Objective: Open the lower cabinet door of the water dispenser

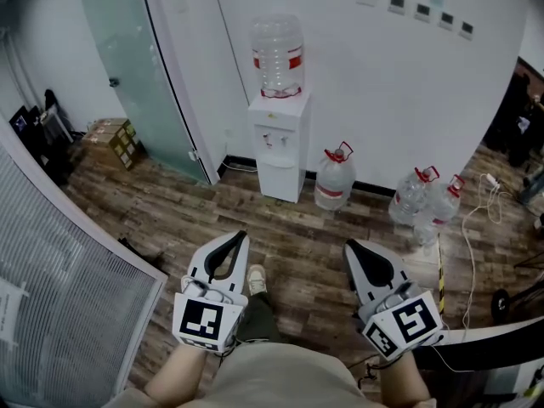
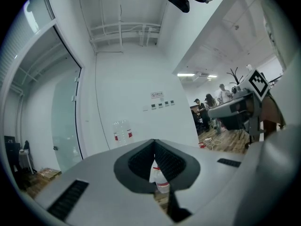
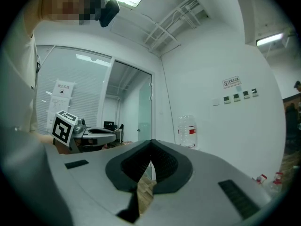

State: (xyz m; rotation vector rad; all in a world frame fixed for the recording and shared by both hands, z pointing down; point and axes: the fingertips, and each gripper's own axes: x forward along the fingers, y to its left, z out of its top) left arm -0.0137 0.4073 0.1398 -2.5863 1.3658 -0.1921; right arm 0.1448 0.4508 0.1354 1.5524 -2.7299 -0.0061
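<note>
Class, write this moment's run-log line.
left tool: shut, empty | right tool: shut, empty | water dispenser: untouched | lower cabinet door: closed

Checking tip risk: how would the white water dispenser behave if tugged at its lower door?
The water dispenser is tall and narrow with a large bottle on top, so likely top-heavy if that is full; its fill is unclear. It stands on a wooden floor, so a hard tug might slide it.
</note>
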